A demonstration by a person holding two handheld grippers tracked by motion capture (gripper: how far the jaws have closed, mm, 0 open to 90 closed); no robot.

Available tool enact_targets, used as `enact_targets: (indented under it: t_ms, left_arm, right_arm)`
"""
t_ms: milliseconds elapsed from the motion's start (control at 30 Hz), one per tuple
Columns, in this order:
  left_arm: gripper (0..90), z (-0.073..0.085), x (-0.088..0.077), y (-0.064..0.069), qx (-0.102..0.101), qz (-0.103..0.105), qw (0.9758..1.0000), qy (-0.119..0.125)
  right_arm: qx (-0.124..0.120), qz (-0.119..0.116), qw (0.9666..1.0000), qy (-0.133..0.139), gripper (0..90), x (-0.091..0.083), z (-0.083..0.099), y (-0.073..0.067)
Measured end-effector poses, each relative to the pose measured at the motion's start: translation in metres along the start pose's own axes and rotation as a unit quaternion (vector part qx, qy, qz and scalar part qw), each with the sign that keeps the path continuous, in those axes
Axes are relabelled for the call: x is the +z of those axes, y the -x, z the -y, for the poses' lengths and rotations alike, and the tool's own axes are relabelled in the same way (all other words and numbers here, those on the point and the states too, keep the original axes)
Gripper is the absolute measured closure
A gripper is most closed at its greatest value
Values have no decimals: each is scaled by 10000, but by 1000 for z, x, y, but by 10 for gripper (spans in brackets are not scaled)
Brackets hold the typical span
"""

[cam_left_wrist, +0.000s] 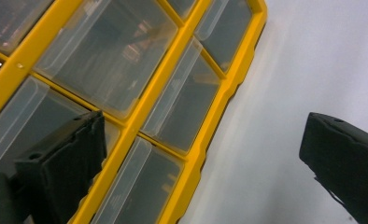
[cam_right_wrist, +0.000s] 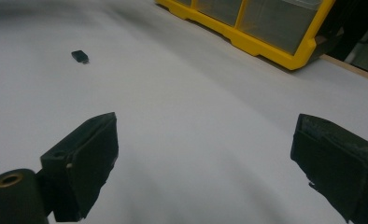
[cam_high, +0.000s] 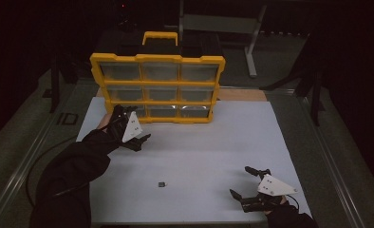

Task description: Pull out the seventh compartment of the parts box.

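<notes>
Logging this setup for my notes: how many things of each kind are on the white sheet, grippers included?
Yellow drawer cabinet: 1
Clear drawers in it: 9
Small black part: 1
Grippers: 2, the left gripper and the right gripper
Total: 13

We see a yellow drawer cabinet [cam_high: 157, 87] standing upright at the far side of the white table, its nine clear drawers shut, and a small black part [cam_high: 162, 184] lying alone nearer us, well apart.

small black item [cam_high: 162, 184] too tiny to identify
</notes>
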State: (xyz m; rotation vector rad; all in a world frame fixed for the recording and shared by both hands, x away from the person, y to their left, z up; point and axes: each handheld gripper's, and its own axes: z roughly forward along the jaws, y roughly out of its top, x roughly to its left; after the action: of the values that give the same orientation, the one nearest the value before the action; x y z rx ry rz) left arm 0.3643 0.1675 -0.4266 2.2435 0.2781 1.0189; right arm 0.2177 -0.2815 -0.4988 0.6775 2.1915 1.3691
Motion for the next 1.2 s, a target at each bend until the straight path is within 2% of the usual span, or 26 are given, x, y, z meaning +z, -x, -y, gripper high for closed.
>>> enact_targets:
  t_ms: [133, 500, 667, 767, 1000, 1200]
  left_arm:
    - [28, 1, 5, -1, 158, -7, 9999, -60]
    - [121, 6, 12, -3, 559, -123, 9984, -24]
    - [144, 9, 16, -4, 608, -143, 9980, -103]
    - [163, 13, 21, -4, 707, -139, 9972, -176]
    - [230, 19, 32, -3, 883, -310, 9952, -284]
    - [281, 23, 39, -7, 933, -415, 9940, -394]
  right_arm:
    - [13, 0, 10000, -1, 76, 0, 0, 0]
    - [30, -16, 10000, -4, 77, 0, 0, 0]
    - [35, -26, 10000, -2, 76, 0, 0, 0]
    - [31, -30, 10000, 1, 76, 0, 0, 0]
    - [34, -26, 10000, 0, 76, 0, 0, 0]
    - [42, -21, 10000, 4, 77, 0, 1, 0]
